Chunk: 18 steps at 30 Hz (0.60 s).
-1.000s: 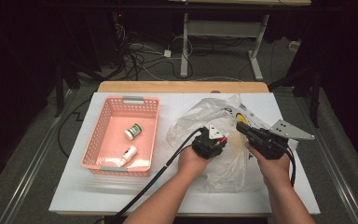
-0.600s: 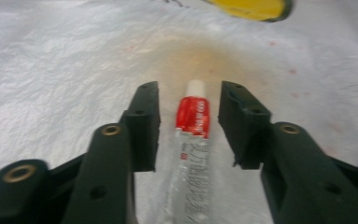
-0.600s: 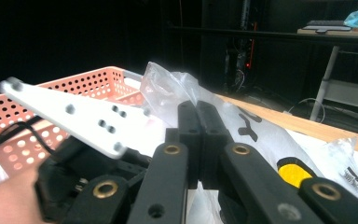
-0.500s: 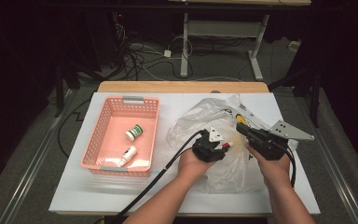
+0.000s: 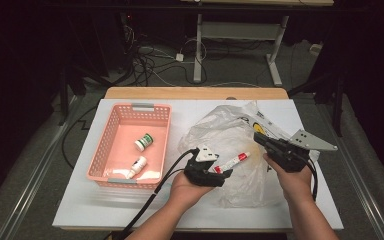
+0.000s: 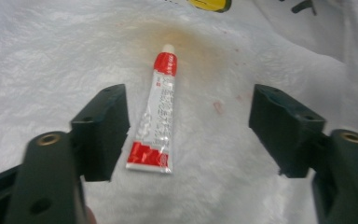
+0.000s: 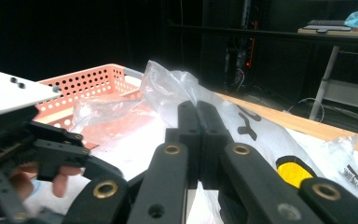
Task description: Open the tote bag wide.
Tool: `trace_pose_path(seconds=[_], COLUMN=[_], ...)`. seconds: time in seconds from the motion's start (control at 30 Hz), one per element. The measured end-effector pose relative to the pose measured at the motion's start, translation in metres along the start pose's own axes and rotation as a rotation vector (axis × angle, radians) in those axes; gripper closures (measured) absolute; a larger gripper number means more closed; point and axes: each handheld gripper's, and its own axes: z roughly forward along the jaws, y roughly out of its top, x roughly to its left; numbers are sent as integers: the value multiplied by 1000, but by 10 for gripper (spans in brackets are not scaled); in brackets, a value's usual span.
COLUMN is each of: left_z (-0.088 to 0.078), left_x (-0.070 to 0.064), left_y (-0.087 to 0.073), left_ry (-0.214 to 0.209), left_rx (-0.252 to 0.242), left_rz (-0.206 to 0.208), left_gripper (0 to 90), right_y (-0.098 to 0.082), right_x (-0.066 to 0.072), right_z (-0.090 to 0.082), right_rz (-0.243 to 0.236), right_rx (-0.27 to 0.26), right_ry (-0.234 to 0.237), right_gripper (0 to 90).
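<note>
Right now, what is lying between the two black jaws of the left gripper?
A red-and-white tube lies loose on the clear plastic bag, seen in the left gripper view.

This looks like a lab or a test room for recordings, not a home. The worktop [image 5: 130, 210] has a white cover on a wooden board and stands on grey carpet [image 5: 45, 150] between dark surroundings. On the floor at the far side lie many loose cables [image 5: 155, 60] with a power strip, near the white metal frame of another desk [image 5: 240, 35]. In the right gripper view, a far desk carries a keyboard [image 7: 328, 25].
</note>
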Motion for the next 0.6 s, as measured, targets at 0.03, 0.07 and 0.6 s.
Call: trace_pose_path(seconds=[0.03, 0.07, 0.6], left_z=[-3, -7, -71], left_x=[-1, -1, -2], left_y=[-1, -2, -15], left_ry=[-5, -8, 40], left_rx=[0, 0, -46], left_rz=[0, 1, -15], left_gripper=[248, 223, 0], right_y=[0, 0, 1], right_x=[0, 0, 3], right_z=[0, 0, 0], right_rz=[-1, -1, -4], right_rx=[-1, -2, 0], right_ry=[1, 1, 0], right_gripper=[900, 900, 900])
